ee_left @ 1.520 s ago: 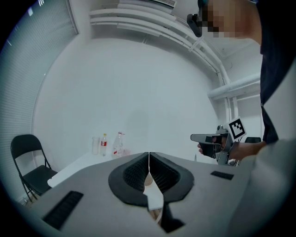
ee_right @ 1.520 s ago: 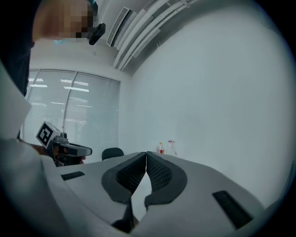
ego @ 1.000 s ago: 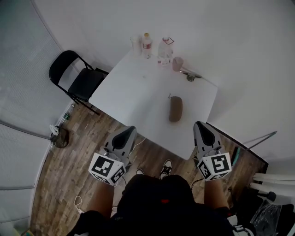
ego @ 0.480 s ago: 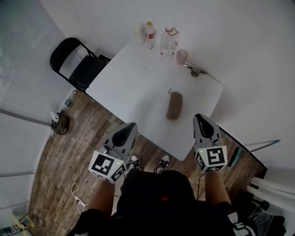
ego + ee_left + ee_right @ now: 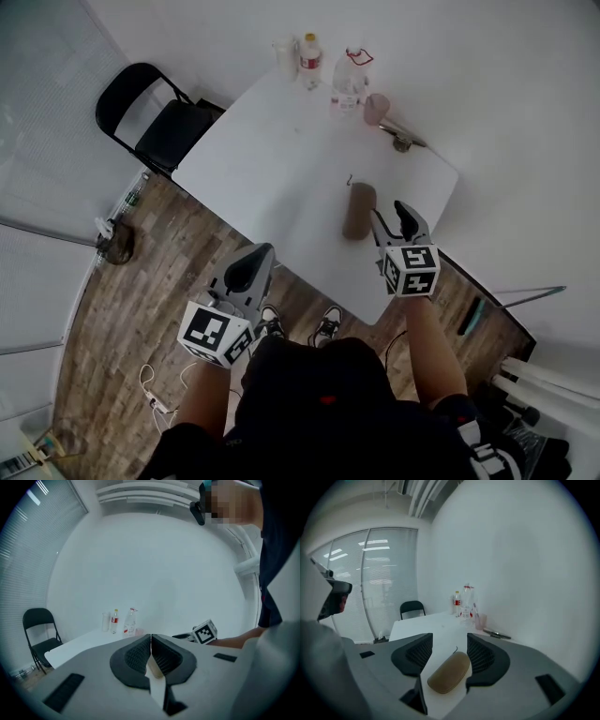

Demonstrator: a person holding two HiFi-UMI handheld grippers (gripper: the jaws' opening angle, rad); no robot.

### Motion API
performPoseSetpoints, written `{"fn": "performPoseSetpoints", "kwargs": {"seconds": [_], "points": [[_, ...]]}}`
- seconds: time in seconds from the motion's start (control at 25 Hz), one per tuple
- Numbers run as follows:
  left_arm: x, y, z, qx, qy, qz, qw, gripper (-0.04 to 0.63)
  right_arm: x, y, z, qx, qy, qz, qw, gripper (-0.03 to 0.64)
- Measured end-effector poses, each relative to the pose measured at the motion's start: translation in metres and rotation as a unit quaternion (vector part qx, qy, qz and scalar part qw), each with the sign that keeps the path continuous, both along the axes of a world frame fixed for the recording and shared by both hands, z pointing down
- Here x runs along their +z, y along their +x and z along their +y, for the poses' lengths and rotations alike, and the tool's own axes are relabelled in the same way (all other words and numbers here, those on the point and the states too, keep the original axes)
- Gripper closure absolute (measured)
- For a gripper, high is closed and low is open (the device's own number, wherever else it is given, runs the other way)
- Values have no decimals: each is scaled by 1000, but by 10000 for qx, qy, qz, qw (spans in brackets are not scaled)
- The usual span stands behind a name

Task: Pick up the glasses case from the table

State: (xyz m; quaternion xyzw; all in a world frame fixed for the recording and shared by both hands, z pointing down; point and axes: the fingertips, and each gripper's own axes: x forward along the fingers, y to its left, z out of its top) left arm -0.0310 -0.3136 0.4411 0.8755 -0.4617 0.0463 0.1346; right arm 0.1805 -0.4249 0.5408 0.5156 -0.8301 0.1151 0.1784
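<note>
The brown oblong glasses case [image 5: 358,210] lies flat on the white table [image 5: 272,178], near its right front corner. My right gripper [image 5: 390,214] hovers just right of the case, jaws parted and opening. In the right gripper view the case [image 5: 449,671] shows in the gap between the dark pads [image 5: 483,656], which do not press on it. My left gripper [image 5: 248,267] hangs over the floor in front of the table edge, shut and empty. Its ribbed pads [image 5: 140,654] meet in the left gripper view.
Two bottles [image 5: 309,52], a clear cup [image 5: 284,54] and a pink cup [image 5: 377,107] stand at the table's far edge, with a metal tool [image 5: 405,139] beside them. A black folding chair [image 5: 155,112] stands at the left. Wooden floor lies below me.
My right gripper has moved forward over the table's corner to beside the case, and its jaws have parted. The left gripper has shifted only slightly.
</note>
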Motion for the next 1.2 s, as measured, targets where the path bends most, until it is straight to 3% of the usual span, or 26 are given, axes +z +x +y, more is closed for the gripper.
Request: {"fn": "performPoseSetpoints", "kwargs": {"seconds": [0.12,0.24,0.44,0.6,0.92,1.2], "points": [[7,-7,1,-78,-77,-16,9999,572,47,-4,-20,84,-769,-263,9967,337],[14,-15,4,-187,-191,-25,9996,572,90,-7,-35,191,-1360,-187,9903,285],[22,-23,8,-312,-307,-113,9990,572,145,-4,-58,487,-1970,22,9792,255],[28,-31,13,-419,-389,-153,9982,572,161,0,-69,823,-2133,300,9731,239],[34,-46,21,-545,-482,-136,9973,572,183,-10,-76,1060,-2448,73,9637,218],[33,-57,19,-520,-492,-106,9974,572,187,-13,-78,1237,-2456,168,9613,215]]}}
